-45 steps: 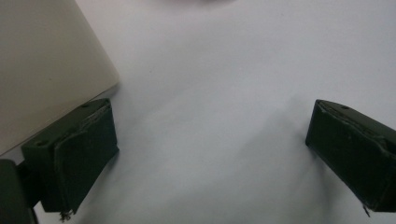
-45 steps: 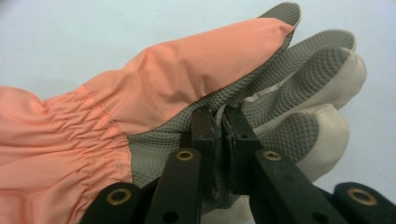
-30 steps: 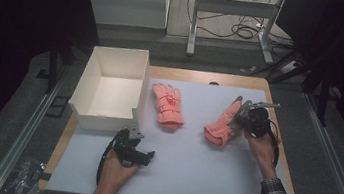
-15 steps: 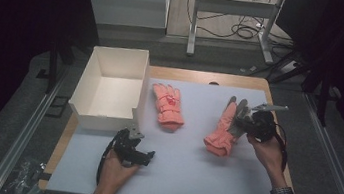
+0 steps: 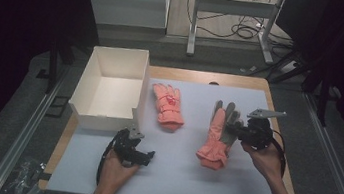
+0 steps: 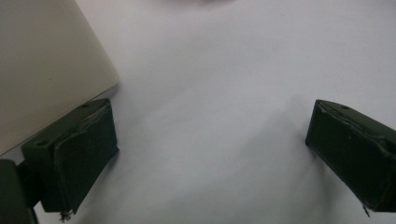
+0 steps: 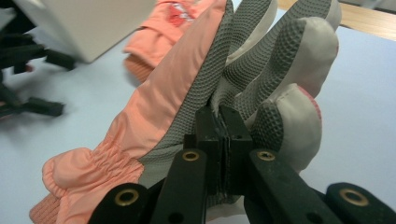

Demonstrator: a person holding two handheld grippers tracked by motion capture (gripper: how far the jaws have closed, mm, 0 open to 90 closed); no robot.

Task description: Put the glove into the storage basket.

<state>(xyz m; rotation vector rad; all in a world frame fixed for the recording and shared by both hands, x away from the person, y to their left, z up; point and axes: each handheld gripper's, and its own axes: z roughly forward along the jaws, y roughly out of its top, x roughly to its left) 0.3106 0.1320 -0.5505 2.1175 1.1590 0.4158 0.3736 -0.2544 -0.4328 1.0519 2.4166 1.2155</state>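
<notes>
Right gripper (image 5: 239,131), jaws clamped on the glove (image 5: 217,138), has carried it leftward; left gripper (image 5: 144,158) gapes empty, pinched fabric hidden

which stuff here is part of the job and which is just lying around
In the job:
- held orange glove, pinched by the right gripper
- second orange glove
- white box
- left gripper, open on the mat

Lying about:
- cables on the floor
- plastic wrap beside the table

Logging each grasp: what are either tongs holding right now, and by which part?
Right tongs pinch the glove by its grey palm fabric near the fingers. Left tongs hold nothing.
</notes>
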